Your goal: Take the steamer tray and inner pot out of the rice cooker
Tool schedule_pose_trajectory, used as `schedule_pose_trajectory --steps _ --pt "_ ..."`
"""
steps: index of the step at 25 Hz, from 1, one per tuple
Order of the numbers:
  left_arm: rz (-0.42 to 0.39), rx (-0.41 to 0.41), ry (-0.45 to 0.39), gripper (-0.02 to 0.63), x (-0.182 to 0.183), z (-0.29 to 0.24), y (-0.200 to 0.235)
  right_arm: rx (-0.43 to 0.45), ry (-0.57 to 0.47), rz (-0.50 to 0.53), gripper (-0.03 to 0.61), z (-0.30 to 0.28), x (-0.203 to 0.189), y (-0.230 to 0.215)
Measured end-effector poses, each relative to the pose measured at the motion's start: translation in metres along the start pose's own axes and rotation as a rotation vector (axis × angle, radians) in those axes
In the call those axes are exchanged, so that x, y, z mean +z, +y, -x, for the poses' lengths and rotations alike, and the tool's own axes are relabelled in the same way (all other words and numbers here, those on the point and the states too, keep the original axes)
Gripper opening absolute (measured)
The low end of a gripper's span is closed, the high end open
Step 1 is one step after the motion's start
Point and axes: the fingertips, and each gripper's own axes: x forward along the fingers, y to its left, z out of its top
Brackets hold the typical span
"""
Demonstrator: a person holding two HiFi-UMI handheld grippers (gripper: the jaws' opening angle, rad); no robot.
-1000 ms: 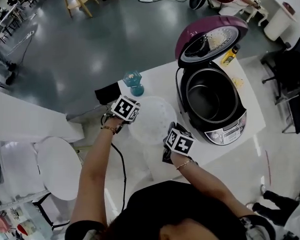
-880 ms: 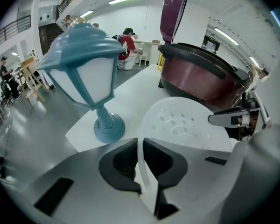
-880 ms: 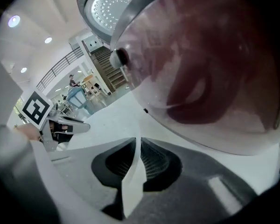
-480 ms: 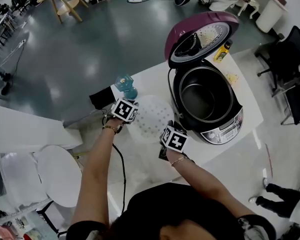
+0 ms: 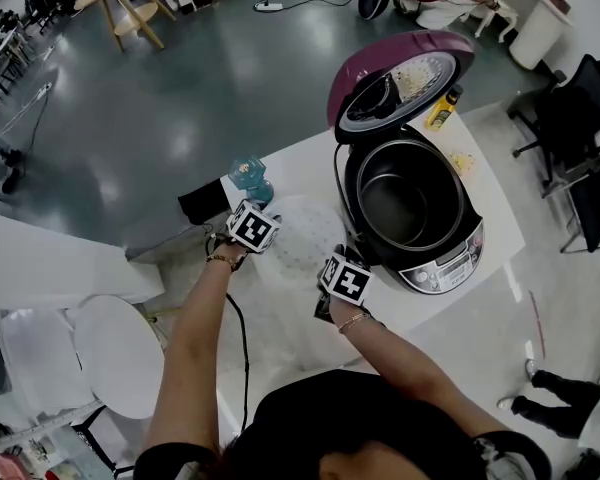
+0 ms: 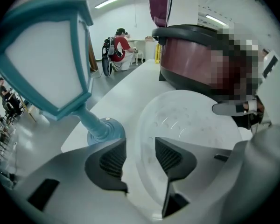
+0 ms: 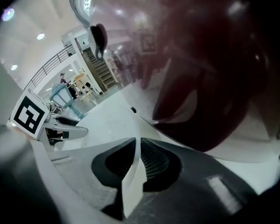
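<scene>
The translucent white steamer tray [image 5: 298, 244] lies on the white table [image 5: 485, 193], left of the open rice cooker [image 5: 450, 258]. The dark inner pot [image 5: 408, 200] sits inside the cooker. My left gripper [image 5: 268, 232] is at the tray's far-left rim. Its jaws have just been opening, and the rim [image 6: 139, 169] stands between the pads without touching them. My right gripper [image 5: 330, 260] is shut on the near rim [image 7: 132, 174], close to the cooker's dark red wall [image 7: 214, 73].
A teal lantern ornament [image 5: 250, 176] stands on the table just behind the left gripper and looms large [image 6: 46, 59] in the left gripper view. The cooker's purple lid [image 5: 400, 68] stands up at the back. A yellow bottle [image 5: 442, 108] is beside it.
Both grippers and the tray have sunk a little toward the tabletop, next to the cooker. The cooker and its pot have not moved.
</scene>
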Motion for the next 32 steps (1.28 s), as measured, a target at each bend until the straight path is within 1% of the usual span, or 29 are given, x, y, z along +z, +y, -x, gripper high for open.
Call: schedule_pose_trajectory --steps 1,3,5,7,10,14,17,19,20,22,24,26,28,29,30,32 --pt "0.007 -0.005 0.002 0.206 -0.003 -0.002 -0.002 0.009 -0.002 0.002 0.032 -0.001 0.0 0.001" --pt "0.033 -0.006 0.006 0.211 -0.01 0.0 -0.003 0.033 -0.007 -0.001 0.065 -0.001 0.0 0.003" --pt "0.036 0.006 -0.019 0.24 -0.009 0.006 -0.002 0.052 -0.011 -0.008 0.097 0.001 0.0 0.006" --pt "0.047 0.016 -0.046 0.254 -0.009 0.014 -0.001 0.072 -0.012 -0.004 0.142 0.004 -0.001 0.008" --pt "0.122 0.028 -0.089 0.261 -0.012 0.032 -0.001 0.112 -0.018 0.02 0.208 0.009 -0.004 0.013" --pt "0.251 0.054 -0.183 0.262 -0.019 0.057 -0.001 0.139 -0.009 0.039 0.215 0.026 -0.008 0.008" --pt "0.311 0.039 -0.237 0.261 -0.027 0.079 -0.018 0.207 0.015 0.048 0.216 0.046 -0.012 0.015" --pt "0.316 0.024 -0.27 0.261 -0.029 0.096 -0.037 0.277 0.049 0.1 0.216 0.06 -0.019 0.026" --pt "0.309 0.031 -0.294 0.261 -0.028 0.107 -0.046 0.324 0.075 0.133 0.215 0.068 -0.024 0.034" --pt "0.29 0.091 -0.365 0.261 -0.023 0.131 -0.06 0.443 0.115 0.185 0.216 0.088 -0.03 0.053" --pt "0.294 0.156 -0.445 0.261 -0.014 0.158 -0.072 0.567 0.112 0.241 0.215 0.116 -0.024 0.075" --pt "0.33 0.18 -0.53 0.261 0.0 0.185 -0.086 0.676 0.068 0.314 0.215 0.147 -0.009 0.09" --pt "0.381 0.193 -0.618 0.261 0.016 0.21 -0.099 0.743 -0.016 0.403 0.192 0.172 0.01 0.096" --pt "0.41 0.203 -0.662 0.246 0.024 0.223 -0.104 0.761 -0.065 0.459 0.188 0.182 0.019 0.096" --pt "0.439 0.212 -0.702 0.21 0.032 0.234 -0.108 0.771 -0.112 0.521 0.183 0.19 0.027 0.095" --pt "0.487 0.213 -0.766 0.167 0.047 0.252 -0.117 0.778 -0.183 0.62 0.152 0.206 0.041 0.088"
